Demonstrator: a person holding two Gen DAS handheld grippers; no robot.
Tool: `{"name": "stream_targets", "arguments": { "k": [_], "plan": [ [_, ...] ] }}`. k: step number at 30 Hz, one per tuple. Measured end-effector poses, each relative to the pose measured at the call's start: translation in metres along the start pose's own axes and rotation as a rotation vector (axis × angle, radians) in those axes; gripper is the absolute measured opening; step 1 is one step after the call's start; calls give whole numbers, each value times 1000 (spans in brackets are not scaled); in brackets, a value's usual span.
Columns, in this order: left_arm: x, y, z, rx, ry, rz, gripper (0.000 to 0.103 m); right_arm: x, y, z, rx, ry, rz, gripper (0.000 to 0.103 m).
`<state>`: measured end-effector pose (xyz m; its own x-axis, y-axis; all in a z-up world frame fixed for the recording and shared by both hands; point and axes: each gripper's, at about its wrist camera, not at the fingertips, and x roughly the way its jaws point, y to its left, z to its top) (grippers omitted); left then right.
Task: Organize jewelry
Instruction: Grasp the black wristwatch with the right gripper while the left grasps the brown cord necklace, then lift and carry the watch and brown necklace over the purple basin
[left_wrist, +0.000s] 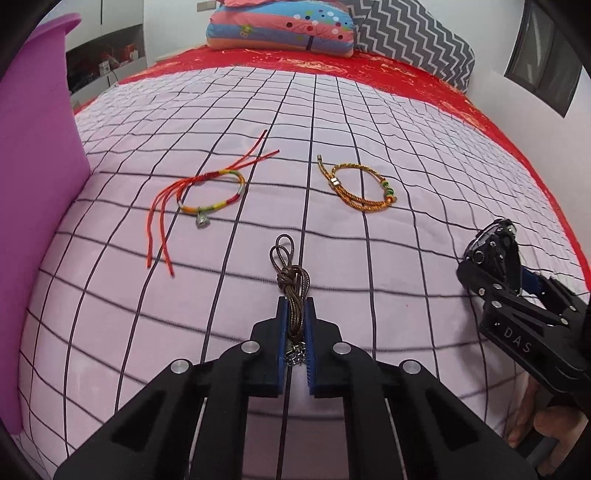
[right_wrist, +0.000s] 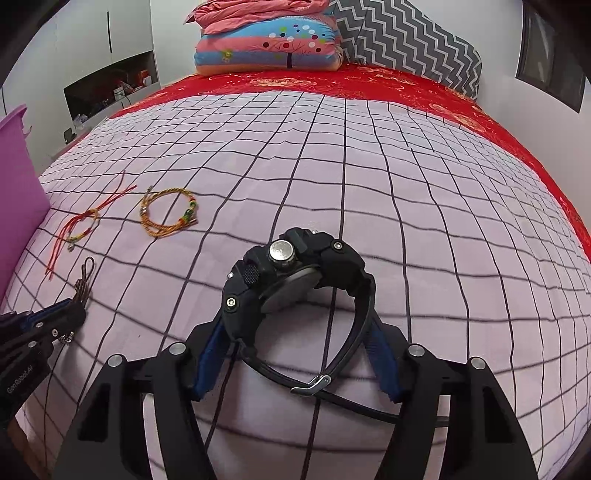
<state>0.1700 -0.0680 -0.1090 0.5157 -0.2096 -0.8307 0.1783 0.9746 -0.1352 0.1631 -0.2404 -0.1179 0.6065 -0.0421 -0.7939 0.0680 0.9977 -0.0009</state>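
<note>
My left gripper (left_wrist: 295, 306) is shut on a brown cord necklace (left_wrist: 291, 277). Its knotted loops stick out ahead of the blue pads and a bit of silver chain hangs behind them. My right gripper (right_wrist: 299, 325) is shut on a black wristwatch (right_wrist: 295, 258), one pad against the case and the other against the strap, just above the bed. The buckle end trails toward the camera. On the bed lie a multicoloured string bracelet (left_wrist: 212, 195) with red tails and a small charm, and an orange braided bracelet (left_wrist: 360, 188). The left wrist view shows the watch (left_wrist: 491, 240) at far right.
A purple bin (left_wrist: 37, 147) stands at the bed's left edge. The pink grid-pattern bedspread (left_wrist: 406, 147) gives way to a red sheet farther back. Striped and zigzag pillows (left_wrist: 280, 26) are stacked at the head. A hand (left_wrist: 535, 424) shows at lower right.
</note>
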Motion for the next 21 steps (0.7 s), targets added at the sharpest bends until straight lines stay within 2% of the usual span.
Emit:
{"name": "stream_targets", "arguments": {
  "k": [3,11,15,21],
  "plan": [
    [-12,4,-12,5,30,-67,9,-11,0,-10,41,4,40,64],
    [-54,7,-40,46,33,-78,9,-49,19,-42,85,21,91,64],
    [-83,14,-48,42,10,-86,9,-75,31,-57,79,18,97,64],
    [-135,28,-51,42,-68,-84,9,-120,45,-64,80,-32,106,64]
  ]
}}
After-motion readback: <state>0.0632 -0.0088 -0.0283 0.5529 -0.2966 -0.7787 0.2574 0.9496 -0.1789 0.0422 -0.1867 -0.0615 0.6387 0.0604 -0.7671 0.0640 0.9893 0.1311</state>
